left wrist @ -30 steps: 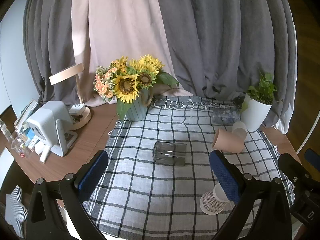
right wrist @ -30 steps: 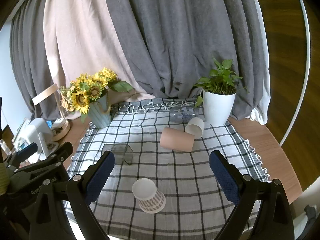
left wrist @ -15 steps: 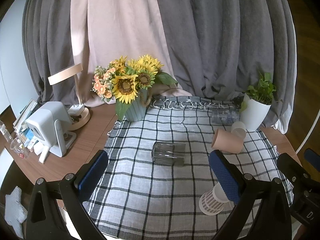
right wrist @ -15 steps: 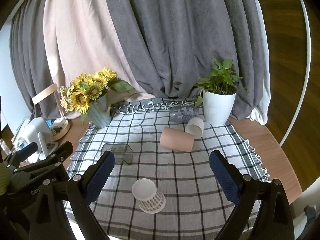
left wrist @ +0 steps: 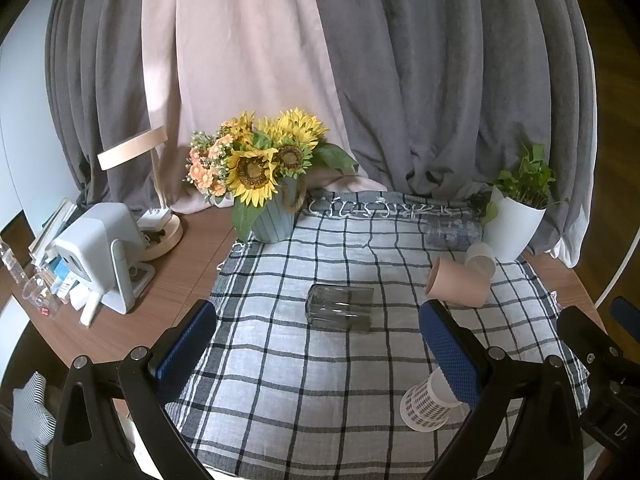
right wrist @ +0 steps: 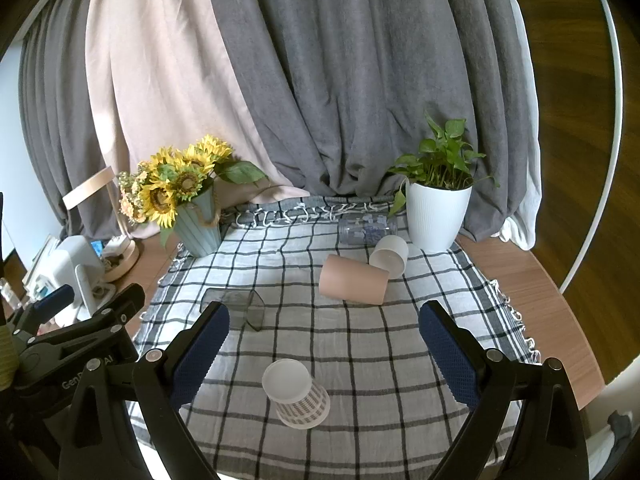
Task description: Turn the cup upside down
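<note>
While inverted, checked cup (right wrist: 298,394) (nothing gripped)

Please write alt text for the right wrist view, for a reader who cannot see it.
The open right tool hovers over a checked tablecloth, above a patterned paper cup already upside down. Farther back lie a pink cup, a white cup and a clear glass.

Soft, even daylight is seen in both views, brightest where the pale curtain (left wrist: 224,80) is lit from behind. Only faint shadows are cast on the checked cloth (right wrist: 360,340). Straight lines are bent strongly by fisheye distortion, and the corners are darkened. Focus is kept sharp throughout.
</note>
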### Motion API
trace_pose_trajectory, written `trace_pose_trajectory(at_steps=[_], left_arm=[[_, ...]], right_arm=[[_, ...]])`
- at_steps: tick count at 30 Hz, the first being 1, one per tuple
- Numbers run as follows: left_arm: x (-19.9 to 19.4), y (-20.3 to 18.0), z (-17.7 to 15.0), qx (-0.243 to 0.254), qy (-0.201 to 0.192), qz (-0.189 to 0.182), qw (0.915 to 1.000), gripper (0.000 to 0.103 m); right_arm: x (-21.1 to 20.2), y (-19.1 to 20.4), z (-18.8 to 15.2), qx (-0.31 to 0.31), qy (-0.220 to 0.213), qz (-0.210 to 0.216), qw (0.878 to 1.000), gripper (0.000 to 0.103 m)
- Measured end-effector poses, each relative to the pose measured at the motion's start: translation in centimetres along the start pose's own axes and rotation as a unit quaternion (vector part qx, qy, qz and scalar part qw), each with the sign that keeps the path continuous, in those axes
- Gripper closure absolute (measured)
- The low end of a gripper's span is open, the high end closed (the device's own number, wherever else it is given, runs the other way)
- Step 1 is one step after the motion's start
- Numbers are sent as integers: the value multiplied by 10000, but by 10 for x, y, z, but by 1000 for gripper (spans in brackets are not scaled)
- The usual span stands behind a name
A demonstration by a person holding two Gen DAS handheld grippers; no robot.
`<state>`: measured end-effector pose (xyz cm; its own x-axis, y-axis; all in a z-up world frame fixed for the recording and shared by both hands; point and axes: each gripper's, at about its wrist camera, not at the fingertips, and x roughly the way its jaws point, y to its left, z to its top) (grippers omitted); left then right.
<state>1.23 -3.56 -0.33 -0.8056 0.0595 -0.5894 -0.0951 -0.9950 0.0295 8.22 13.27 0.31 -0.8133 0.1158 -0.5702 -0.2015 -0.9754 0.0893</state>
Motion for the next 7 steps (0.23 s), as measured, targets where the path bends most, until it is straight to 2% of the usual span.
trace_pose_trajectory(at_steps=[7], left_arm=[[-1, 3, 0, -14, -43, -47, 10000, 0]], right_arm=[[0, 0, 0, 4, 1, -4, 10000, 7]])
